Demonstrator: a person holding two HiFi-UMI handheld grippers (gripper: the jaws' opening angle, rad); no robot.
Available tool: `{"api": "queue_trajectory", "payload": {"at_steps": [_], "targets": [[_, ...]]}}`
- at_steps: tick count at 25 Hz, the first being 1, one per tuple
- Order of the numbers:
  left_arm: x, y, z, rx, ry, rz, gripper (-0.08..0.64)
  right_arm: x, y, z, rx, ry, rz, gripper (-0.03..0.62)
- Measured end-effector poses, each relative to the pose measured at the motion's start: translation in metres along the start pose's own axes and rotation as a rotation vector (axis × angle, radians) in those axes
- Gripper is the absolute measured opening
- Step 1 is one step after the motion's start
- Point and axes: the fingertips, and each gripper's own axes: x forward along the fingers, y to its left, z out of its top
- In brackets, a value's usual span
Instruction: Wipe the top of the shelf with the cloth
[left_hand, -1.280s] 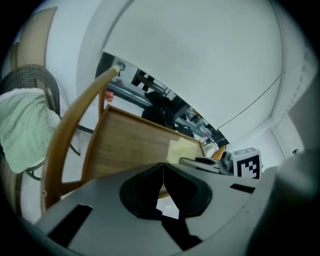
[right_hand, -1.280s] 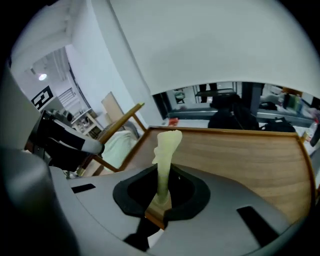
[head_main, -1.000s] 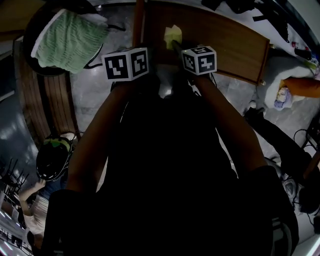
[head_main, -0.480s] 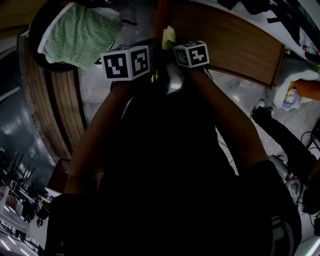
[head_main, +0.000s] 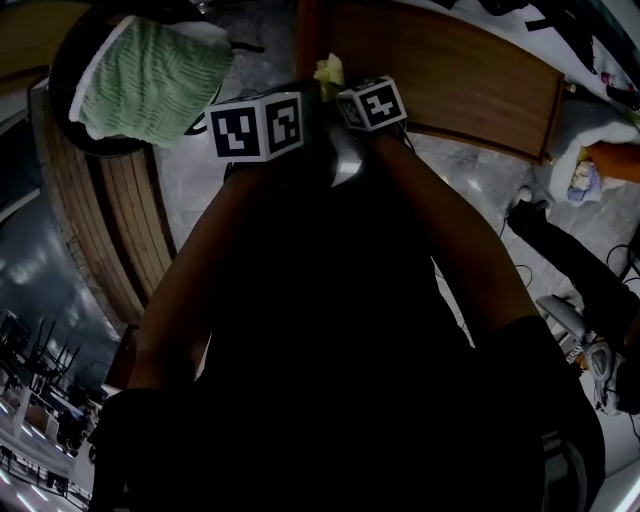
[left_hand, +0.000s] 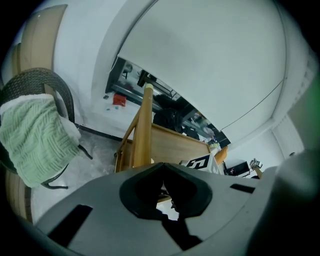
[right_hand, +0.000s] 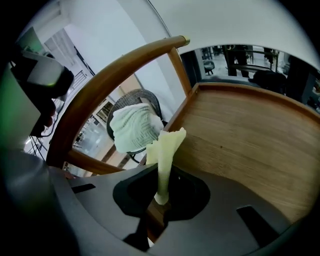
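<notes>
Cloth, just one, pale yellow, stands pinched in the right gripper, by the left end of the single shelf. The left gripper is pressed together on nothing. The two grippers sit closer together than a second ago.

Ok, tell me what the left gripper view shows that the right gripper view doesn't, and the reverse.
Only the left gripper view: the left gripper shut on nothing, and a black-and-white marker cube beside it. Only the right gripper view: the yellow cloth pinched in the right gripper, and the shelf with its broad wooden top. Both: parts of that shelf, and the green towel on the dark chair.
</notes>
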Motion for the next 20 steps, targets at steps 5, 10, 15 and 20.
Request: {"api": "queue_trajectory", "payload": {"at_steps": [5, 10, 15, 20], "targets": [[0.015, -0.016, -0.007, 0.024, 0.020, -0.002, 0.011, -0.009, -0.008, -0.011, -0.011, 0.015, -0.020, 0.044], [0.031, -0.034, -0.012, 0.036, 0.031, 0.001, 0.011, -0.025, -0.027, -0.024, -0.017, 0.031, -0.039, 0.044], [0.049, -0.051, -0.026, 0.049, 0.064, 0.004, 0.011, -0.048, -0.051, -0.044, 0.017, 0.044, -0.061, 0.044], [0.067, -0.071, -0.042, 0.067, 0.096, 0.005, 0.011, -0.069, -0.073, -0.061, 0.017, 0.046, -0.078, 0.044]]}}
